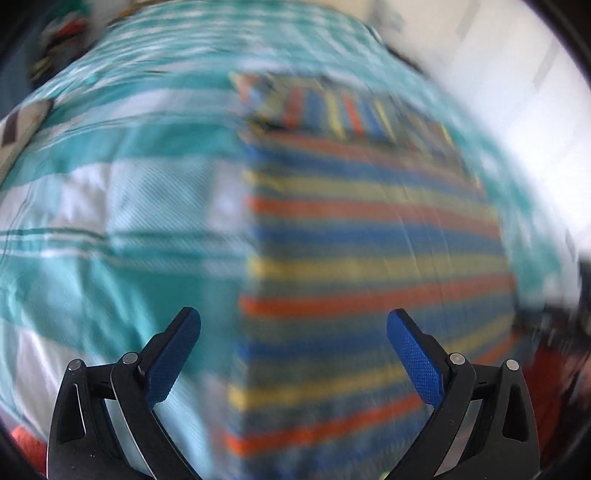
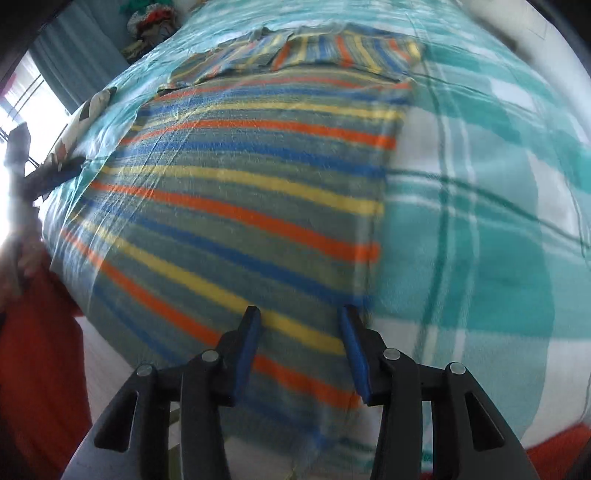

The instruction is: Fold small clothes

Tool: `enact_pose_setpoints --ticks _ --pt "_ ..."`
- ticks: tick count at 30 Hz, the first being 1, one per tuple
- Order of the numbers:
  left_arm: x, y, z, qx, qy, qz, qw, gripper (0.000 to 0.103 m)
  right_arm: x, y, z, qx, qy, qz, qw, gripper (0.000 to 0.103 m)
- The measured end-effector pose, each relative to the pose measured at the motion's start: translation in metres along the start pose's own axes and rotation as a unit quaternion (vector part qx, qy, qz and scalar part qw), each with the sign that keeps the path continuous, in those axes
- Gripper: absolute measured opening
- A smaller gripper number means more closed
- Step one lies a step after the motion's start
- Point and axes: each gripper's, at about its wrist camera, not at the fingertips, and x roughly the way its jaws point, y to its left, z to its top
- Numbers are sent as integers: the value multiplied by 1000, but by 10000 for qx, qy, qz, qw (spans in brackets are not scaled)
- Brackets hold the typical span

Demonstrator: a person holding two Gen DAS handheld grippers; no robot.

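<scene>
A small striped shirt [image 1: 369, 229] in blue, yellow, orange and grey-green lies flat on the bed, with a sleeve folded across its far end [image 2: 343, 50]. My left gripper [image 1: 293, 323] hangs above the shirt's near left edge, its blue pads wide apart and nothing between them. The same shirt [image 2: 240, 192] fills the middle of the right wrist view. My right gripper [image 2: 300, 314] is over the shirt's near right edge, jaws partly apart, with no cloth pinched between the pads. Both views are blurred by motion.
The shirt rests on a teal and white checked bedcover [image 1: 110, 206] [image 2: 480, 221]. A heap of colourful clothes [image 2: 151, 18] sits at the far corner of the bed. A person's red garment [image 2: 40, 362] shows at the left, bright window light behind it.
</scene>
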Motion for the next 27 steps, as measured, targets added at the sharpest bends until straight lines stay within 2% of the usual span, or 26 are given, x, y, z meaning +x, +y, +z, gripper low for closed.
enact_pose_setpoints --ticks 2,4,5,11,27 --pt "10 -30 -21 545 292 447 9971 101 -2 -5 -1 166 -76 81 9998 45" --pt "14 -44 -32 802 222 809 9932 102 1 -7 0 291 -145 110 9994 45" --pt "15 -46 -32 797 200 879 9927 103 2 -6 -2 293 -185 106 9993 47" --pt "19 -37 -32 537 262 703 9957 103 4 5 -8 4 -343 -33 9994 59" --pt "16 -37 -37 552 184 709 9958 103 6 8 -9 -22 -412 -40 9991 65"
